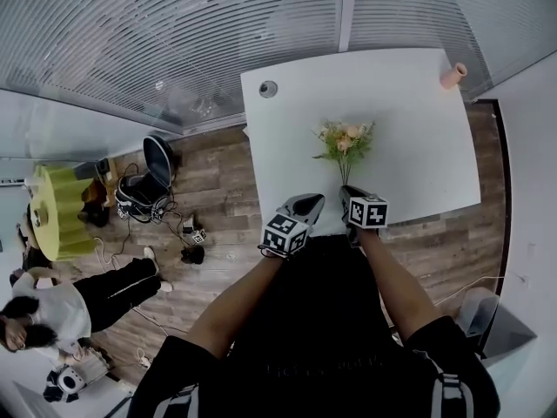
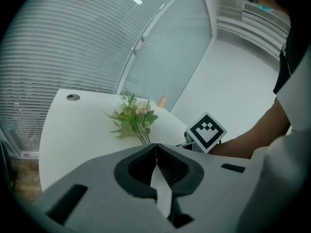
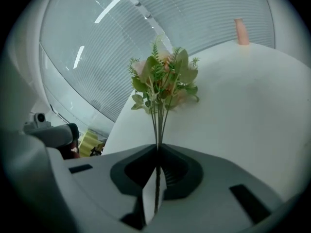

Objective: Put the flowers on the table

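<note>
The right tool (image 3: 158,148) is clamped on the thin stems of the bunch of flowers (image 3: 163,76), whose blooms reach out over the white worktop (image 1: 409,138). The left tool (image 2: 156,147) is closed on nothing beside it, at the worktop's near edge. A pink vase (image 1: 452,75) stands at the far corner.

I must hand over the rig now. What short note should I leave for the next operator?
Left tool: shut, empty, near the front edge of the table.
Right tool: shut on the stems of the flowers; blooms lie out over the white table.
Done: flowers gripped, over the table.
Left: set them down and release; whether blooms already touch the table is unclear.
</note>
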